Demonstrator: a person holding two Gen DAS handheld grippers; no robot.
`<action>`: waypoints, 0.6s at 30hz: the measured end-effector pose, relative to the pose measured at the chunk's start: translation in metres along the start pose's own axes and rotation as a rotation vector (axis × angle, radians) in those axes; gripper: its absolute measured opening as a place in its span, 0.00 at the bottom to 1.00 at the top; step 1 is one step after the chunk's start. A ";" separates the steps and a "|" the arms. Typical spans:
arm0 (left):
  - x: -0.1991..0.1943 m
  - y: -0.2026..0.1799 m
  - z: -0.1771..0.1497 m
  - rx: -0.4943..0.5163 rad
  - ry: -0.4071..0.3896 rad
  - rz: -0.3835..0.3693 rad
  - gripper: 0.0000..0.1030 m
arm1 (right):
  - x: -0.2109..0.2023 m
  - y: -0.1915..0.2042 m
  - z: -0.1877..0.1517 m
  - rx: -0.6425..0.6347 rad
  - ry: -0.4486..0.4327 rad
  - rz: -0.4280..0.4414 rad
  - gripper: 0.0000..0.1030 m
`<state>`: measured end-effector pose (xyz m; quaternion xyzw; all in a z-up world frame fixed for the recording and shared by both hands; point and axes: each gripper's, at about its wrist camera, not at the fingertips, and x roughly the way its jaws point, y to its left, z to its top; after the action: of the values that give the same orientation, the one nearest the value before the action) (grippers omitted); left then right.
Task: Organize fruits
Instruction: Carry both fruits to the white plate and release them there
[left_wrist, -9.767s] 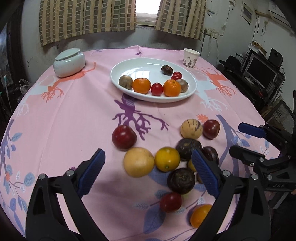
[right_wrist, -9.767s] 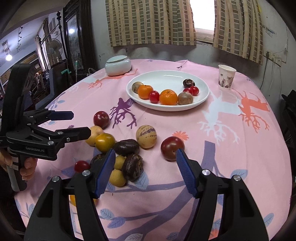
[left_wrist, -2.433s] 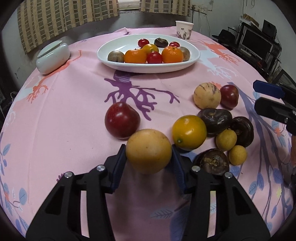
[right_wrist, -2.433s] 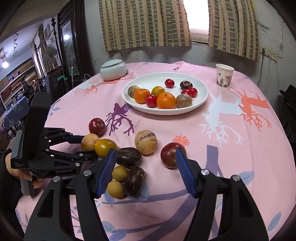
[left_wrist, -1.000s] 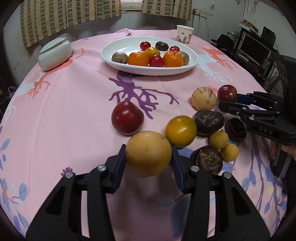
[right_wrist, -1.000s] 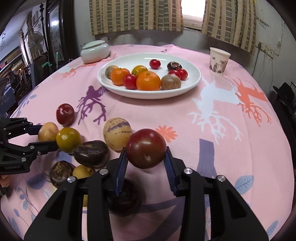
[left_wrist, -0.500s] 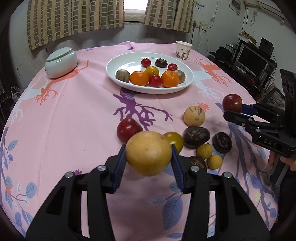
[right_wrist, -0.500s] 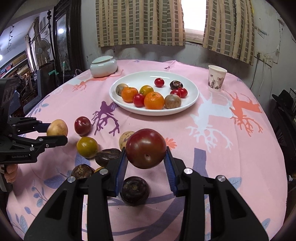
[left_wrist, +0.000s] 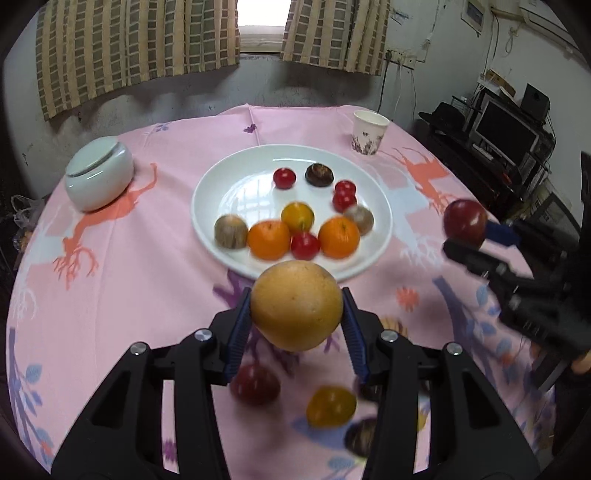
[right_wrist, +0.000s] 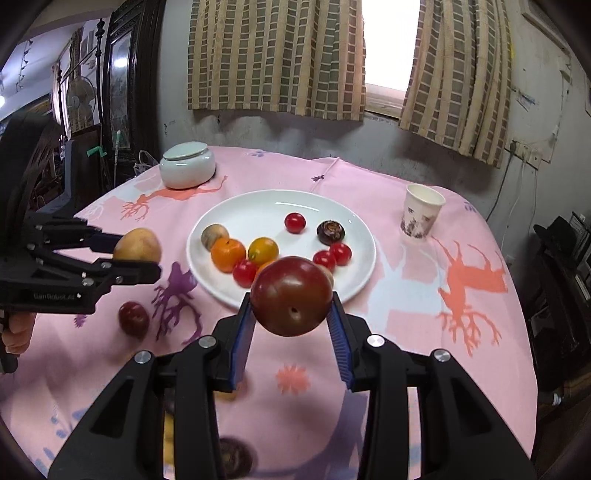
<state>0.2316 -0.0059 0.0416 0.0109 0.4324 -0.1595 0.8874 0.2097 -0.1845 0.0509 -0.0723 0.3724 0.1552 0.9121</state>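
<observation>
My left gripper (left_wrist: 295, 325) is shut on a large yellow-tan round fruit (left_wrist: 296, 305), held in the air just short of the white plate (left_wrist: 384, 206). My right gripper (right_wrist: 291, 321) is shut on a dark red plum-like fruit (right_wrist: 291, 296), also lifted, in front of the plate (right_wrist: 364, 236). Each gripper shows in the other's view: the right one with its red fruit (left_wrist: 464, 221), the left one with its tan fruit (right_wrist: 137, 244). Several fruits lie on the plate: oranges, small red ones, brown ones.
A pale lidded jar (left_wrist: 99, 172) stands at the back left, a paper cup (left_wrist: 369, 133) at the back right. Loose fruits stay on the pink cloth below the grippers: a red one (right_wrist: 133, 318), a yellow one (left_wrist: 331, 406), dark ones.
Both grippers have risen with their fruits and moved toward the plate, which now sits closer and more central in both views. The loose fruits have dropped below the fingers.
</observation>
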 end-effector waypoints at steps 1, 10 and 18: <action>0.011 0.003 0.011 -0.020 0.016 0.004 0.46 | 0.014 0.000 0.005 -0.007 0.009 -0.006 0.38; 0.075 0.027 0.055 -0.106 0.044 0.088 0.46 | 0.092 -0.008 0.027 0.031 0.063 0.012 0.38; 0.074 0.043 0.061 -0.186 -0.047 0.148 0.70 | 0.103 -0.004 0.033 0.046 0.032 -0.004 0.55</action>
<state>0.3330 0.0047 0.0173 -0.0432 0.4223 -0.0527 0.9039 0.3023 -0.1564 0.0021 -0.0545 0.3901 0.1438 0.9078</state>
